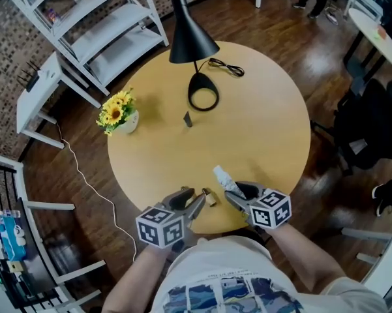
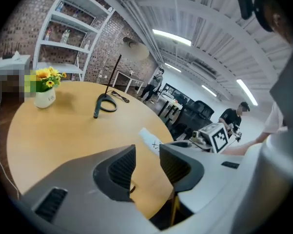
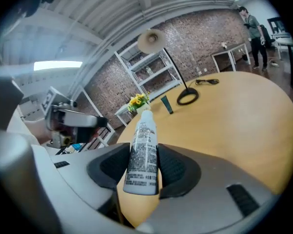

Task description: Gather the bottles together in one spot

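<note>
My right gripper (image 1: 235, 195) (image 3: 144, 165) is shut on a white bottle with a printed label (image 1: 222, 177) (image 3: 143, 150), which pokes forward from its pads over the near edge of the round wooden table (image 1: 261, 129). The same white bottle (image 2: 149, 139) shows in the left gripper view. My left gripper (image 1: 198, 205) (image 2: 147, 163) stands open at the near table edge, with bare table showing between its pads. A small brown bottle (image 1: 210, 198) lies just beside its tips. A small dark bottle (image 1: 188, 119) (image 3: 166, 104) (image 2: 96, 112) stands mid-table near the lamp base.
A black lamp (image 1: 190, 28) with a ring base (image 1: 203, 98) and a cord stands at the far side. A white pot of yellow flowers (image 1: 119, 115) sits at the table's left. White shelves (image 1: 98, 25) stand behind; people stand in the background.
</note>
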A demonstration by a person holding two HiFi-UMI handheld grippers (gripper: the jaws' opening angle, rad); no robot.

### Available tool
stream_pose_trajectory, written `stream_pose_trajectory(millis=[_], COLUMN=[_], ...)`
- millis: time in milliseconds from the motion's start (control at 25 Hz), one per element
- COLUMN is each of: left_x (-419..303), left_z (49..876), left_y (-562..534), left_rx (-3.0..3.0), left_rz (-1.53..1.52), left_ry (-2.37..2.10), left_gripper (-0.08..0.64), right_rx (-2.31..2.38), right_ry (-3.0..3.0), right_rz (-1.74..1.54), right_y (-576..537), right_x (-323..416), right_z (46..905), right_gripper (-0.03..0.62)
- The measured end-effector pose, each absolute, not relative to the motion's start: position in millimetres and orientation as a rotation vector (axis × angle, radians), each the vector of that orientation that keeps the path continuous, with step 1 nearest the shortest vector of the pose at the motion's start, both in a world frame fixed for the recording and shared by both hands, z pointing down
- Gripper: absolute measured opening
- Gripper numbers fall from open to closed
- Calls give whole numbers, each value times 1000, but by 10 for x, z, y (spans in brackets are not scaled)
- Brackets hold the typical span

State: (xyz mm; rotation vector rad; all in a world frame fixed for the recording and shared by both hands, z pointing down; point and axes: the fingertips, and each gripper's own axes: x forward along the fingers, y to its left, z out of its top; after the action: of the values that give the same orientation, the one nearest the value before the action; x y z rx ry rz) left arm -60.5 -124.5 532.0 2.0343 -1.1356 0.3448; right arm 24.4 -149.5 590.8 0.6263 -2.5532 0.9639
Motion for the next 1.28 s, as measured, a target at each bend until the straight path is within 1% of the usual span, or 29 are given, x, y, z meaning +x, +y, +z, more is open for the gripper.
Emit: stream_pose_trajectory(millis=[160, 240, 360, 440, 600, 800, 840, 880, 960, 1120, 1200, 1280], left_x=[-330, -193, 24, 143, 338, 585, 586, 567, 476, 156, -35, -192], left_z=[5134, 5002, 4886, 4879, 4798, 4734, 4728, 4724, 4714, 4748, 4802, 4881], left_y=[-1552, -1672, -1768, -1784, -1815, -1895, -1951, -2023, -2210, -2706, -2948, -3171], left_rx=[2032, 2032, 2027, 2030, 2077, 2241, 2280, 2314, 2354, 2367, 2359, 2348], left_rz=[185, 94, 18, 22, 40, 189, 233, 276, 338, 374, 367, 363], left_ry=[-1004, -923, -807, -778, -736, -753, -790, -838, -954, -1205, -1321, -1410], left_gripper=[129, 181, 181, 181, 124, 118, 118, 118, 118, 118, 118, 118], right_rx=[608, 602, 586, 576, 571, 577, 604, 638, 710, 816, 873, 901], right_ry=[-2722, -2773, -2824, -2835, -2821, -2819, -2814, -2804, -2769, -2733, -2708, -2673], right_rz=[862, 815, 749, 695, 586, 477, 469, 465, 464, 476, 474, 482], right_y=[-1385, -1357, -1330, -1303, -1326, -1423, -1479, -1543, -1675, -1864, -1923, -1963], right_x=[331, 369, 418, 468, 584, 738, 783, 836, 958, 1152, 1224, 1282], right_z=[5396, 5260, 5152, 5142, 5216, 5310, 5329, 5349, 5389, 5463, 5506, 5533], right_gripper=[193, 193, 193, 193, 196, 213, 221, 271, 293, 318, 378, 388])
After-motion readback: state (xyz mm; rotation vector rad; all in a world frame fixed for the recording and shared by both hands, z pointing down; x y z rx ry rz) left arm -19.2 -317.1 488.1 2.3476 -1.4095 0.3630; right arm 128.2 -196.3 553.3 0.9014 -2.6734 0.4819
